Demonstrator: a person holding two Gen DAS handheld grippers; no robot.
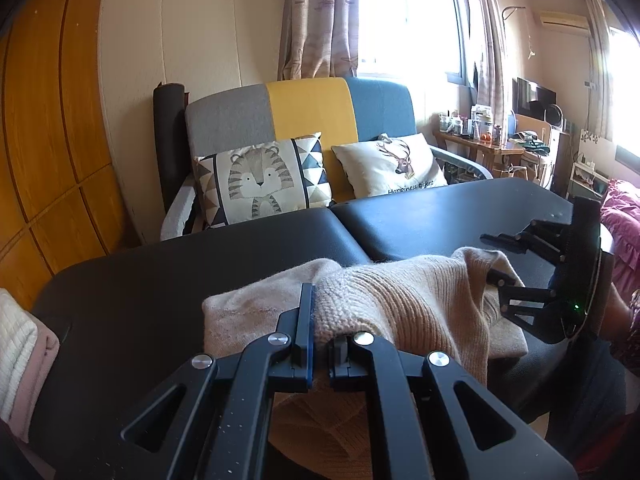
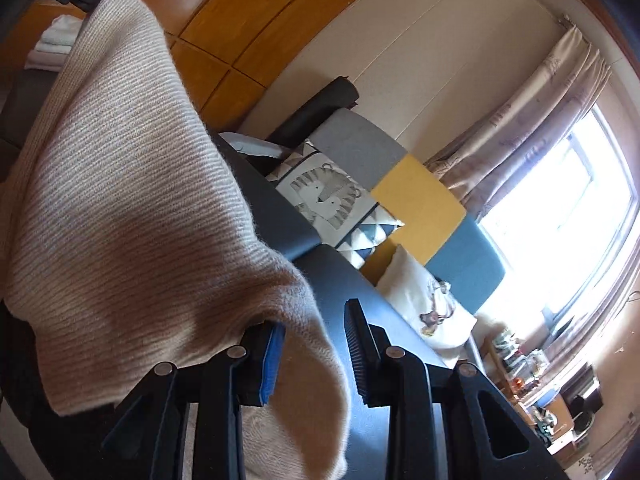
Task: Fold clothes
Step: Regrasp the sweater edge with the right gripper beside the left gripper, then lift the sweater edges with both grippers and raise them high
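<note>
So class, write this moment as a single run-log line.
task: fold clothes | left gripper: shut on beige knitted sweater | right gripper: open, sweater edge between jaws | surface: black padded table

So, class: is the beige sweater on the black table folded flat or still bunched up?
Still bunched up. The beige sweater lies in rumpled humps on the black table, one part pinched in the left gripper.

Beige ribbed knit sweater [image 1: 400, 300] it was, spread on a glossy black table [image 1: 420, 216]. Behind sat a sofa [image 1: 312, 112] in grey, yellow and blue blocks, one cushion [image 1: 260, 180] with a grey striped tiger (triangles at its edges), another [image 1: 390, 164] cream with a brown deer.
</note>
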